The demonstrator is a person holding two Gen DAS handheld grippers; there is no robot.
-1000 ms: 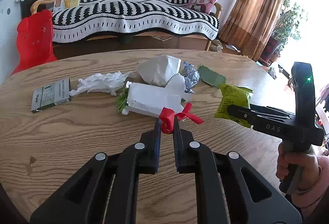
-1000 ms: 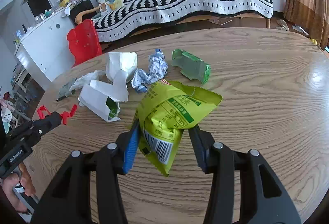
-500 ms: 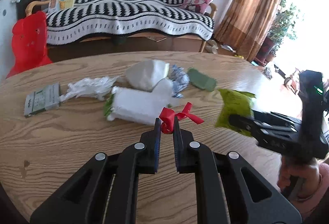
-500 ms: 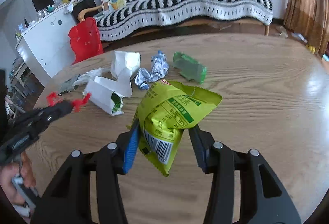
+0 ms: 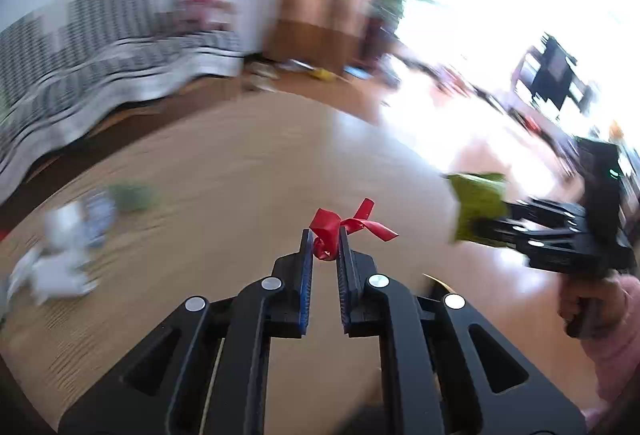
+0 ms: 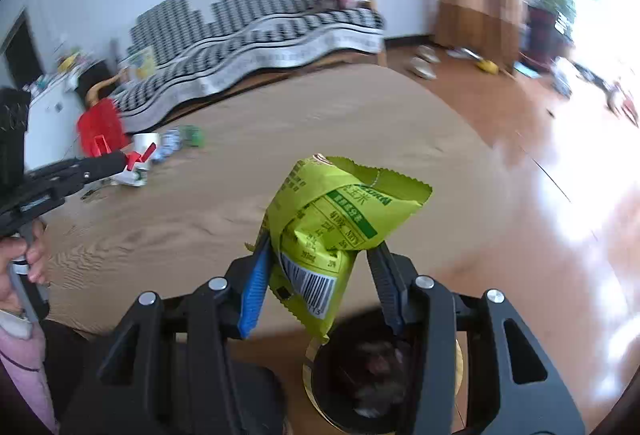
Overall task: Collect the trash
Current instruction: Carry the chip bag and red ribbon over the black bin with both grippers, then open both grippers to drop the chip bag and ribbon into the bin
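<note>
The trash bin [image 6: 360,375] sits at the frame's bottom, below the snack wrapper [image 6: 340,219]; leftover litter [image 6: 168,147] lies on the table [image 6: 320,123] at mid-left, the sofa [image 6: 260,31] behind.

Window glare at right, motion-blurred fisheye surroundings

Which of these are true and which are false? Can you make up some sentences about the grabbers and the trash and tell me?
1. The left gripper pinches a red ribbon. True.
2. The right gripper holds a blue bottle. False: it holds a yellow-green snack wrapper.
3. A dark bin with trash in it shows just below the wrapper in the right wrist view. True.
4. The wooden table has no trash left on it. False: a blurred pile of litter, with white paper and something green, lies near its far left edge.
5. The wrapper is lying flat on the table. False: it is up in the air between the right gripper's fingers.
</note>
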